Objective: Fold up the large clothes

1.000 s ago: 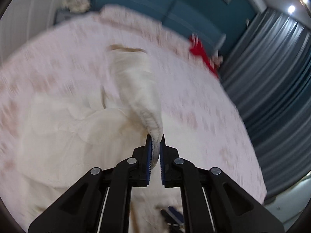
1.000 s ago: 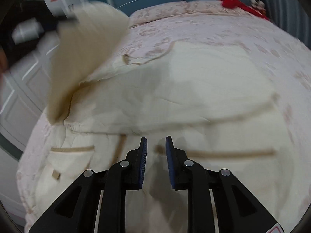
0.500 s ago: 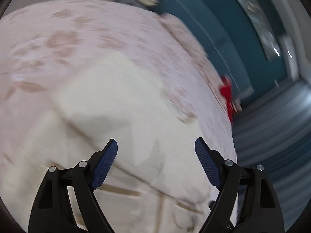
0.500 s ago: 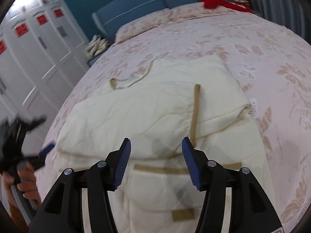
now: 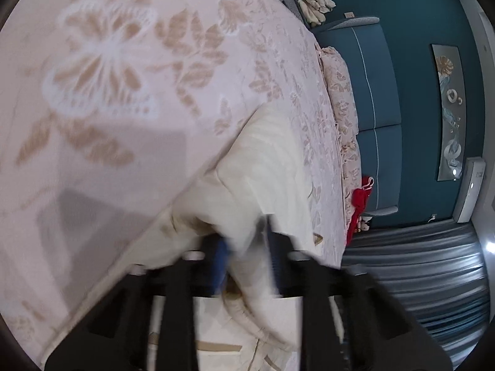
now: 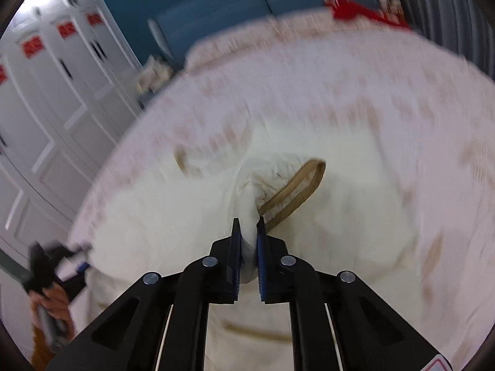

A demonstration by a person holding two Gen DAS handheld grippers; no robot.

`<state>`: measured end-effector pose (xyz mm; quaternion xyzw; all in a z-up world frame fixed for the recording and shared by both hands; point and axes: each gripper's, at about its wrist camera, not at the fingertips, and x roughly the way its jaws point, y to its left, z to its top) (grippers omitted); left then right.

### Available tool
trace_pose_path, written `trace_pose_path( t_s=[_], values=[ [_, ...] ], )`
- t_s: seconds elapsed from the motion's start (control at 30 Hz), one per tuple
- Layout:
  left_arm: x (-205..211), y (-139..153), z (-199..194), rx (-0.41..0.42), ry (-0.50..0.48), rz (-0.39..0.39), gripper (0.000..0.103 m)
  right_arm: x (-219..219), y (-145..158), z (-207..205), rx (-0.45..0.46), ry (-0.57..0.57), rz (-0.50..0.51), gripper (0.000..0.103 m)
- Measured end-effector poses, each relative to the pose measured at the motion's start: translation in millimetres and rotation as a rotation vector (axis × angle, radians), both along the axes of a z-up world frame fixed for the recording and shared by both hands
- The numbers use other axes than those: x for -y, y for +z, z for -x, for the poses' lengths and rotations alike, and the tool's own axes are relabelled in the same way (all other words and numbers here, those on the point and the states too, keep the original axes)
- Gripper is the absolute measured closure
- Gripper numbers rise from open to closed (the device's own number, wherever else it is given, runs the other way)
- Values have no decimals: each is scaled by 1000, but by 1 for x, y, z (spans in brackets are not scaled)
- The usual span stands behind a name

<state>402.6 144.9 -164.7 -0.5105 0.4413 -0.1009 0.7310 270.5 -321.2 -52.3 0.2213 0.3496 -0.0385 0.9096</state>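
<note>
A large cream garment (image 6: 340,216) with tan trim lies spread on the bed. My right gripper (image 6: 247,241) has its jaws closing, and they pinch a raised fold of it beside a tan strap (image 6: 297,188). In the left wrist view the same cream garment (image 5: 263,160) bunches up between the blurred jaws of my left gripper (image 5: 247,247), which are also closing onto that cloth. The left gripper (image 6: 58,262) also shows at the garment's left edge in the right wrist view, held by a hand (image 6: 52,300).
A pink floral bedspread (image 5: 108,77) covers the bed under the garment. A red item (image 6: 355,9) lies near the pillows (image 5: 340,92) by the teal headboard (image 5: 380,92). White wardrobe doors (image 6: 62,77) stand at the left, grey curtains (image 5: 417,278) on the other side.
Both grippers opened, letting go of the cloth, and have now closed on new folds. The left one rolled and dropped to the garment's edge. The right one lifts its fold.
</note>
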Motion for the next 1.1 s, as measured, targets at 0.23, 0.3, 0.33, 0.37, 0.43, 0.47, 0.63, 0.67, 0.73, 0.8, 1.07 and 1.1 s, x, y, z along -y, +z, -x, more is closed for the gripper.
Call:
trace_pose_path(
  t_s=[0.23, 0.3, 0.33, 0.37, 0.43, 0.47, 0.63, 0.67, 0.73, 0.8, 1.07, 1.1],
  values=[
    [25, 30, 21, 139, -32, -234, 97, 18, 19, -2, 33, -21, 147, 97],
    [36, 8, 21, 84, -54, -314, 97, 26, -30, -5, -95, -34, 131, 98],
    [37, -2, 23, 64, -59, -336, 97, 27, -46, -5, -131, -35, 135, 98],
    [39, -12, 25, 48, -65, -362, 97, 27, -61, -3, -163, -35, 139, 98],
    [41, -20, 28, 50, -70, -398, 97, 27, -84, 2, -198, -35, 131, 98],
    [42, -22, 30, 57, -75, -417, 97, 26, -91, 3, -203, -35, 127, 98],
    [50, -29, 33, 93, -104, -501, 96, 24, -111, 0, -217, -37, 122, 98],
    [52, -30, 34, 106, -111, -526, 96, 23, -115, 1, -216, -38, 124, 98],
    [57, -30, 35, 121, -118, -559, 95, 21, -119, 2, -212, -42, 128, 98],
    [60, -30, 35, 129, -125, -580, 95, 21, -121, 2, -205, -37, 127, 97],
    [48, 31, 58, 188, -189, -775, 68, 40, -57, 34, -163, -147, 51, 71],
    [44, 43, 65, 202, -182, -808, 64, 35, -41, 43, -138, -157, 88, 71]
  ],
)
